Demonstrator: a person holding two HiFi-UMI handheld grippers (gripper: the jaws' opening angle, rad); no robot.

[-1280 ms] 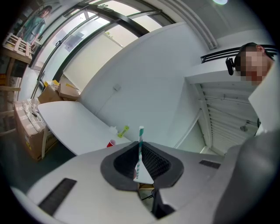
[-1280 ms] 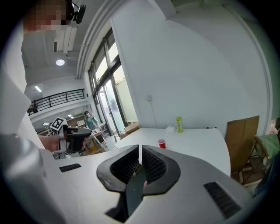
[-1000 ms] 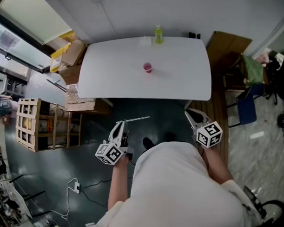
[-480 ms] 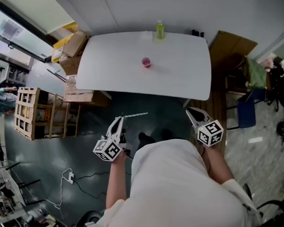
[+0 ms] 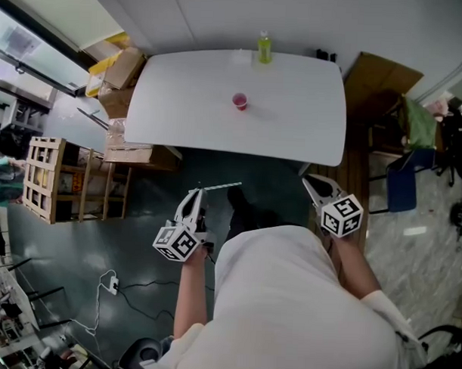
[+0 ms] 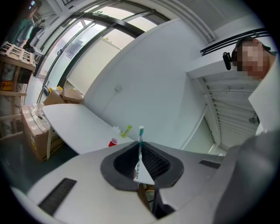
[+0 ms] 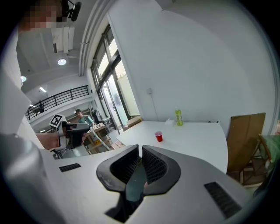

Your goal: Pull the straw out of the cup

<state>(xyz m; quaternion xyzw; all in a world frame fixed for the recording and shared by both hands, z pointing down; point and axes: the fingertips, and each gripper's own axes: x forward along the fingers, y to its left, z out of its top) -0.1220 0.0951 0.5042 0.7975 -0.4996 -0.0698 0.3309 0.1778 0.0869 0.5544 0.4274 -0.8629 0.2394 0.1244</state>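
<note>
Far left, a wooden crate [image 5: 49, 180] stands on the floor [image 5: 77, 250], with cardboard boxes [image 5: 120, 72] beyond it beside the desk [image 5: 301, 126]; the left hand-held gripper [image 5: 196, 197] hangs over the floor, short of the desk's near edge, its jaws closed on the straw [image 5: 222, 187], which sticks out rightward past the tips; the red cup [image 5: 240, 101] stands upright near the desk's middle, well apart from the straw; a green bottle [image 5: 264, 48] stands at the far edge; the right hand-held gripper [image 5: 314, 184] is narrow, its jaws nearly together with nothing between, near the desk's near right corner.
</note>
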